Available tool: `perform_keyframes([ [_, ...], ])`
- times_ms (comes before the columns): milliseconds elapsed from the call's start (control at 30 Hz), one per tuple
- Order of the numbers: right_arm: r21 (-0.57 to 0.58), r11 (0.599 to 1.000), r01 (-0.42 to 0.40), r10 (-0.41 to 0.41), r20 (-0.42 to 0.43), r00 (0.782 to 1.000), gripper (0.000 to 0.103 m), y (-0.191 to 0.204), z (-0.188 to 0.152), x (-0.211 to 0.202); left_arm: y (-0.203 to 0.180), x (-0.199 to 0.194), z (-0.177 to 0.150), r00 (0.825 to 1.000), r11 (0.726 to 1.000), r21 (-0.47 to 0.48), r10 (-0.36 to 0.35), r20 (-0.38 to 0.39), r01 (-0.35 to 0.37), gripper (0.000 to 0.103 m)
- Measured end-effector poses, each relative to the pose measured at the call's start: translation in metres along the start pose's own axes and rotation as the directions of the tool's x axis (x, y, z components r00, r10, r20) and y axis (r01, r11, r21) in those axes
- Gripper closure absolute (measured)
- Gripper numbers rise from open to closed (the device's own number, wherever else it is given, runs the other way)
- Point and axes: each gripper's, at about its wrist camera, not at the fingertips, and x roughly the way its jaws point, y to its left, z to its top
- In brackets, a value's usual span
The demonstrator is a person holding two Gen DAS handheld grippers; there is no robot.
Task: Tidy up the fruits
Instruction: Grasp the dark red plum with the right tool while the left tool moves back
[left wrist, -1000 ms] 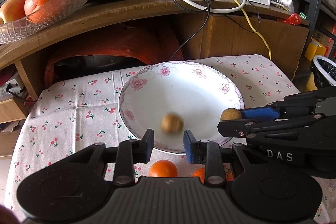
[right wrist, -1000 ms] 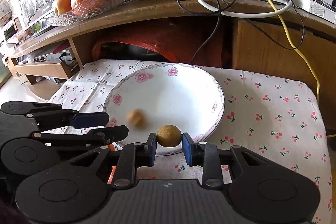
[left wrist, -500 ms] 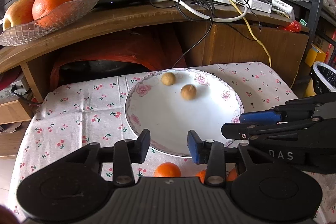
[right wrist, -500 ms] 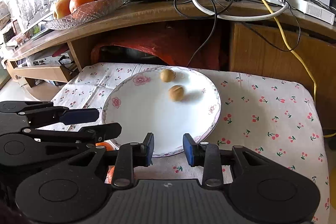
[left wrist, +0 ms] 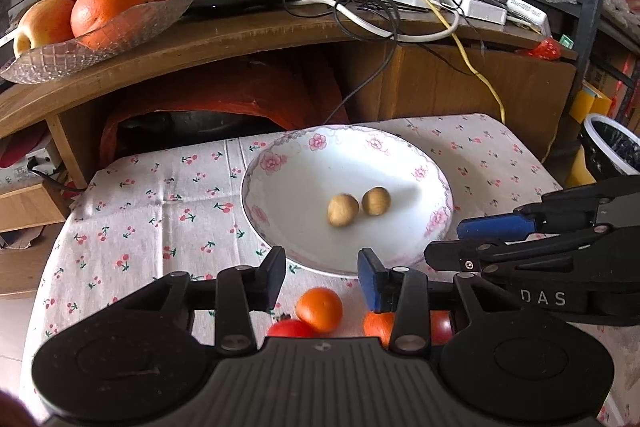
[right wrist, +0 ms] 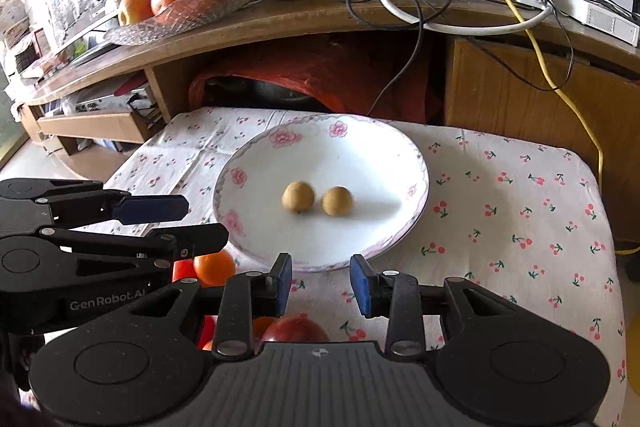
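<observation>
Left tool (left wrist: 322, 273): parted wide, empty, above the surface's near edge. Small orange (left wrist: 319, 309), red fruit (left wrist: 290, 329): near edge. Plate (right wrist: 384, 231), mid-surface: two tan fruits (right wrist: 298, 197) side by side. Right tool (right wrist: 320, 281): parted wide, empty.

A low table under a cherry-print cloth (right wrist: 500, 211) carries a white floral plate (right wrist: 360, 151) near its middle. Along the near edge lie a small orange (left wrist: 319, 309), a second orange (left wrist: 378, 323) and red fruits (left wrist: 290, 329), close together.
</observation>
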Motion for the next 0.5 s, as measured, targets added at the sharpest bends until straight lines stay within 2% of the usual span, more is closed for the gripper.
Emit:
perform_keyframes([
  [367,-0.013,1.0,-0.02,0.02,-0.038,0.999,0.071,0.0,-0.017,-0.015,0.001,-0.019,-0.022,0.999,0.999,0.031,-0.034,-0.036,0.035,0.055],
  [500,-0.009,0.999,-0.032,0.032,-0.066,0.997,0.068,-0.003,-0.025,-0.019,0.0,-0.025,-0.028,0.997,0.998,0.038,-0.055,-0.045,0.057,0.055],
])
